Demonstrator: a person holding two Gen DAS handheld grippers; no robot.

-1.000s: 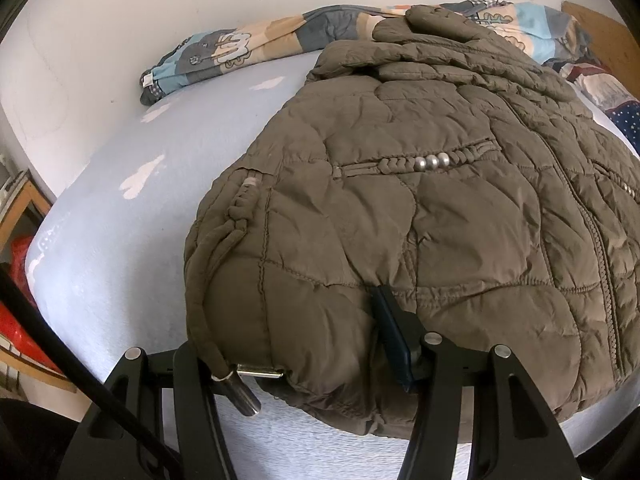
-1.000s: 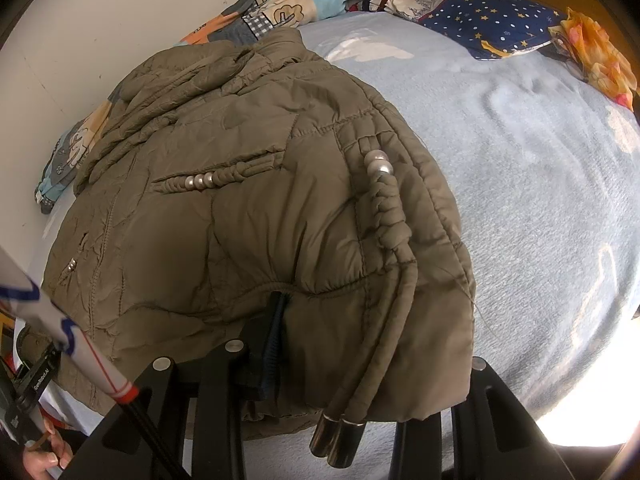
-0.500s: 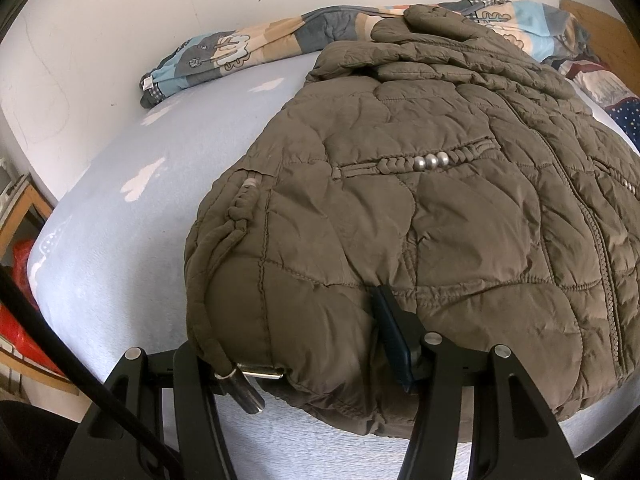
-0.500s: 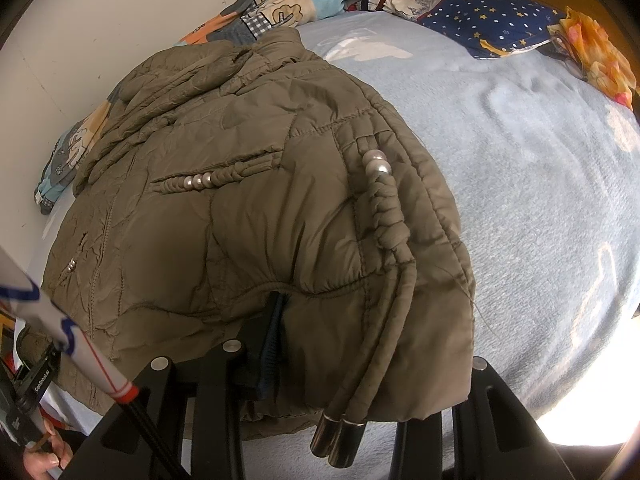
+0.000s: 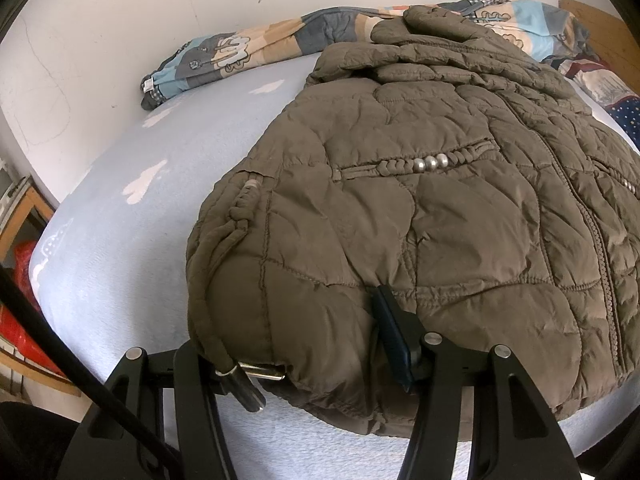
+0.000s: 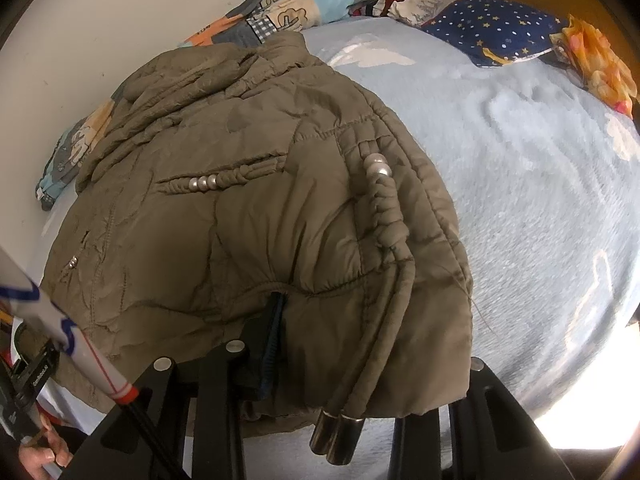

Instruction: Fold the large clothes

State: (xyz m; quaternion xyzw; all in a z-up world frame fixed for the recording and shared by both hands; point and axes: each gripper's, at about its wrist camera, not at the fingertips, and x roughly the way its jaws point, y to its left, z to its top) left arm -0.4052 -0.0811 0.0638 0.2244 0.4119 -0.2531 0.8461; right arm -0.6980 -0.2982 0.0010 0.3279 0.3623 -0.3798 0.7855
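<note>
One olive-brown quilted jacket [image 5: 420,216] lies spread over a bed's pale blue blanket [image 5: 132,240], its hem bunched at the bed's near edge and its collar reaching toward the far edge by the wall. Two grippers work that hem. The left gripper [image 5: 304,356] has the hem's left corner bunched between its two black fingers [image 5: 394,332], the inner pad pressing into the padding, so it is clenched on the jacket. The right gripper [image 6: 340,364] holds the hem's right corner the same way, one finger [image 6: 268,332] sunk into a fold; its jaws have just been closing further with the jacket fabric between them. Three silver beads [image 5: 430,163] sit in a row on one braided pocket trim, and in the right wrist view another braided cord [image 6: 384,216] runs down to two metal tips [image 6: 336,436] hanging over the near edge; in the left wrist view a second cord ends in metal tips [image 5: 252,376] at that corner. One patterned duvet [image 5: 240,52] is rolled along the far edge against the wall, and one star-printed pillow [image 6: 492,28] lies at the far right corner. Bare blanket stretches left of the jacket to the bed's left edge and right of it across the wide right side. A person's hand [image 6: 36,456] shows at the lower left of the right wrist view.
</note>
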